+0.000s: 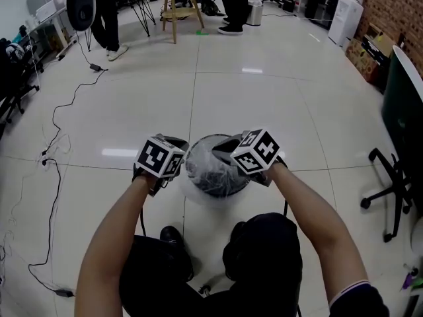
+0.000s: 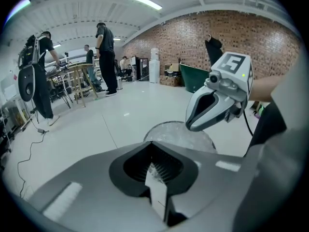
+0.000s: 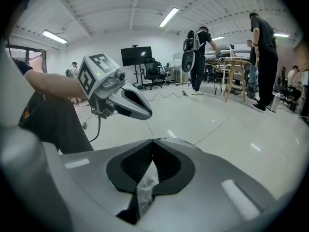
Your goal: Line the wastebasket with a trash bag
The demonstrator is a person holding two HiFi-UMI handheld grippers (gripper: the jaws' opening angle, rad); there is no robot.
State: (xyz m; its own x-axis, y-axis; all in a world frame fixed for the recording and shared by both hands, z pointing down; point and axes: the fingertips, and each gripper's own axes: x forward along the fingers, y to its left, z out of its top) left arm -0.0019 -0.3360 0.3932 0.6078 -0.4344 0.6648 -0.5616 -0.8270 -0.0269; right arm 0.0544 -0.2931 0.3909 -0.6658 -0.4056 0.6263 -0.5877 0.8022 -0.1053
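Head view runs from a cable (image 1: pixel 45 158) on the floor at the left, past the left gripper (image 1: pixel 173 152), the round wastebasket (image 1: pixel 193 180) at the middle of the frame and the right gripper (image 1: pixel 228 147), to an office chair (image 1: pixel 385 193) at the right edge. The clear trash bag (image 1: pixel 217 172) fills the basket's mouth, and the 2 grippers sit at opposite sides of the rim.

Left gripper view adds what the head view cannot show: its jaws are pressed together on a thin strip of the trash bag (image 2: pixel 155 178). Right gripper view shows the same on its side, jaws pinching crinkled film of the bag (image 3: pixel 144 190).

The step in hand looks like spreading the bag's mouth over the rim. Next, each pinched side likely needs drawing outward and down past the rim's edge before either pinch lets go.
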